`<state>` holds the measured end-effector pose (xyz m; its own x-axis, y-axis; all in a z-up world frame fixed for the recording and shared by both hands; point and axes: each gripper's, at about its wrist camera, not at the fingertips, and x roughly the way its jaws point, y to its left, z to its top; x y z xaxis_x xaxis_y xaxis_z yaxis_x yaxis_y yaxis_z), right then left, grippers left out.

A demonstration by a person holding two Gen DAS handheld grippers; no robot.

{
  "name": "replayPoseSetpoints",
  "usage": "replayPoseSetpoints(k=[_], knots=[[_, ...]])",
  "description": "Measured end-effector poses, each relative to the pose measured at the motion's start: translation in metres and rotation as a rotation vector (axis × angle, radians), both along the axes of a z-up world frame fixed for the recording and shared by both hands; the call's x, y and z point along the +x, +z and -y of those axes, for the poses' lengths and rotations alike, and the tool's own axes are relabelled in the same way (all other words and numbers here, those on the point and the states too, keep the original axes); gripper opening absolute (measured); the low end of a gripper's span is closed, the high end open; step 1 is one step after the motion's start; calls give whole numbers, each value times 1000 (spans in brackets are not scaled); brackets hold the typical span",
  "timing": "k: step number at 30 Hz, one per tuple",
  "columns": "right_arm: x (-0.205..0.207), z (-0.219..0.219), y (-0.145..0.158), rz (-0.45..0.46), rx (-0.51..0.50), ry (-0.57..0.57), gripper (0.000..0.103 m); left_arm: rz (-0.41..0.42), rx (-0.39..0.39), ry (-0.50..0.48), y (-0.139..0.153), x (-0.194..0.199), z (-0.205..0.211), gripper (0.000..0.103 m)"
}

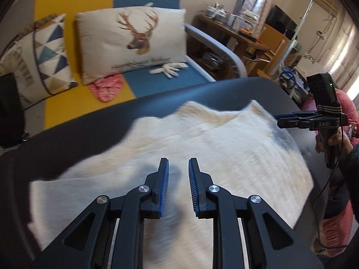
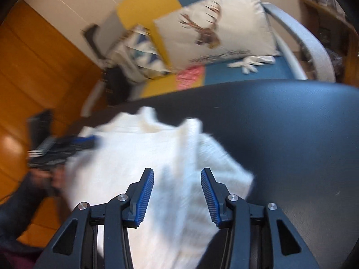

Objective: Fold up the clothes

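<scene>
A white knitted garment (image 1: pixel 190 157) lies spread on a dark table (image 1: pixel 89 130); it also shows in the right wrist view (image 2: pixel 139 152). My left gripper (image 1: pixel 178 163) is open and empty just above the cloth's near part. My right gripper (image 2: pixel 177 174) is open and empty above the garment's near right part. In the left wrist view the right gripper (image 1: pixel 278 119) hovers at the garment's far right edge. In the right wrist view the left gripper (image 2: pixel 94 142), blurred, sits at the garment's left edge.
A sofa with yellow and blue cushions (image 1: pixel 145 83) stands behind the table, with a deer pillow (image 1: pixel 134 42), a triangle-pattern pillow (image 1: pixel 44 56), a pink cloth (image 1: pixel 107 87) and white gloves (image 1: pixel 169 68). A cluttered wooden desk (image 1: pixel 235 31) is at the back right. An orange wood floor (image 2: pixel 33 71) lies to the left.
</scene>
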<state>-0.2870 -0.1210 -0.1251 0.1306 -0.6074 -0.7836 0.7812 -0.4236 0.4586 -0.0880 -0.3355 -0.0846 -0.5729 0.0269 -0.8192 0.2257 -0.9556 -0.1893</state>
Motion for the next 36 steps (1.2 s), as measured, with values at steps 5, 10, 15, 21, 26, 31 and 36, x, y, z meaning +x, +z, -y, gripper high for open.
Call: replayPoseSetpoints(k=[5, 10, 15, 21, 26, 31, 36], knots=[[7, 15, -14, 17, 61, 6, 46, 28, -39, -37, -3, 4, 22, 27], [8, 17, -17, 25, 72, -5, 46, 40, -26, -146, -8, -20, 11, 33], [12, 15, -9, -13, 84, 4, 46, 150, -27, -314, -23, -44, -8, 34], [30, 13, 26, -195, 25, 12, 46, 186, -41, -301, -31, -50, 0, 56], [71, 44, 28, -240, 38, 149, 46, 146, -31, -259, -35, -41, 0, 51], [93, 88, 1, -311, 170, 214, 46, 85, -75, -222, -29, -29, -6, 7], [111, 95, -8, -398, 182, 277, 28, -5, -109, -167, -21, -16, -11, 5]])
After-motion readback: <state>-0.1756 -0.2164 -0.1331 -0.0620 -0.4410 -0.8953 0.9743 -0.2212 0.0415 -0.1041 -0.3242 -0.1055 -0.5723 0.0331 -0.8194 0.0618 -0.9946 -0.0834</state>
